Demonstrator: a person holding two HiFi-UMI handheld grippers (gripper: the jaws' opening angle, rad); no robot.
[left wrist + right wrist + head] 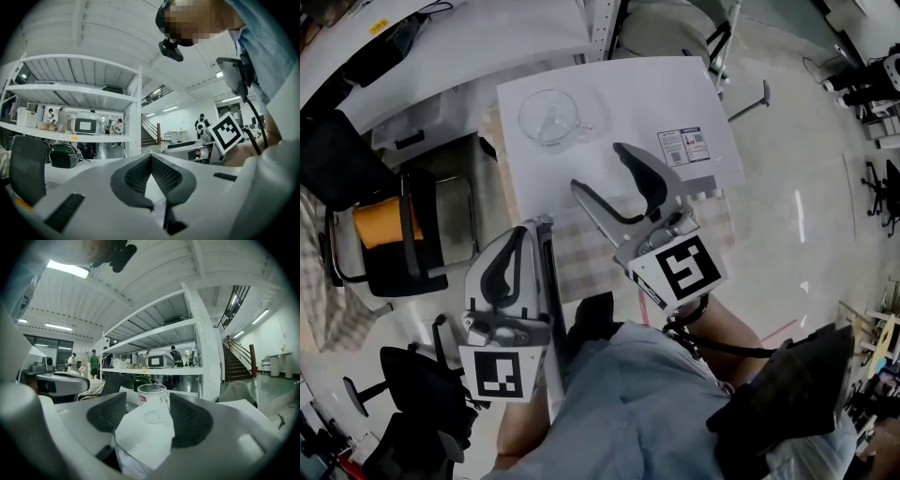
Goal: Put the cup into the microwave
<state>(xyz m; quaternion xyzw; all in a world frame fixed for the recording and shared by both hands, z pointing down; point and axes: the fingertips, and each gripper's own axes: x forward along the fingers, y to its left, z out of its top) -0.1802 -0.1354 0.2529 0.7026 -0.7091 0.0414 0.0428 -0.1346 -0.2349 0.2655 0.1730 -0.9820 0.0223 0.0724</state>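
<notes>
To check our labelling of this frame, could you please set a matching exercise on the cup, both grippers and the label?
1 cup
2 left gripper
3 right gripper
4 label

A jaws apart, nothing held
B clear glass
C jaws together
D printed, lying flat

Pairs: 1-B, 2-C, 3-A, 4-D

Open laboratory or workshop hall. Beyond the fingers of the right gripper, white metal shelving is standing loaded with equipment, people are working to the fingers' left, and a staircase is rising to their right. Strip lights are shining above the fingers, and office chairs are standing on polished floor to their left.
</notes>
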